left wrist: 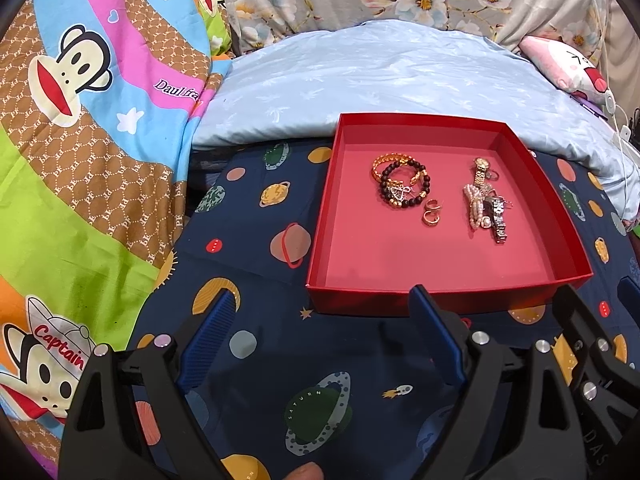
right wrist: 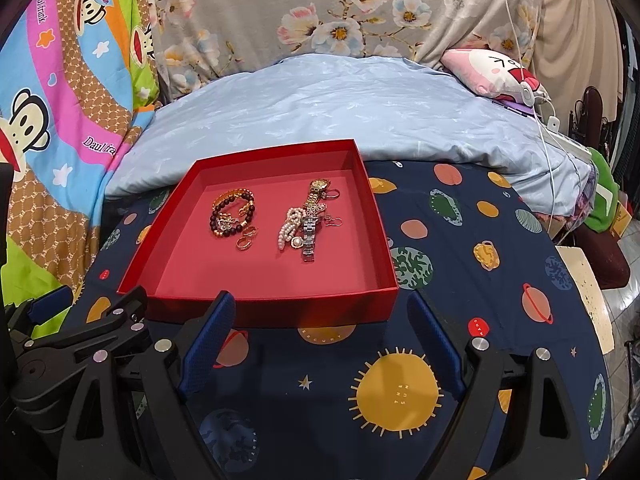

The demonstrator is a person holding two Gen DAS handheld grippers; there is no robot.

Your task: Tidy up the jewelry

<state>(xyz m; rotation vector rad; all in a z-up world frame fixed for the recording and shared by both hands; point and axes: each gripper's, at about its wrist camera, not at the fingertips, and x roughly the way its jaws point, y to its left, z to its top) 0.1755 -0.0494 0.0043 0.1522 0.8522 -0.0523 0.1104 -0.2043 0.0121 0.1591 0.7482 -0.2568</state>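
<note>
Jewelry (left wrist: 436, 192): lying in red box (left wrist: 460, 300), beyond both grippers' fingertips.
Left gripper (left wrist: 322, 300): fingers apart, holding nothing.
Right gripper (right wrist: 320, 302): fingers apart, holding nothing.

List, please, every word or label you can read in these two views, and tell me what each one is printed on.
"Captain": cap of the cartoon monkey on the colourful quilt.
"Daul fra…", cut off by a fold: pink band of that quilt.
"SATURN": green ringed planet on the navy space-print sheet.
"THE SUN": yellow sun.
"MERCURY": orange planet by the red box.
"MARS": small red disc.
"EARTH": dark blue planet.
Watch dial: too small to read.
</note>
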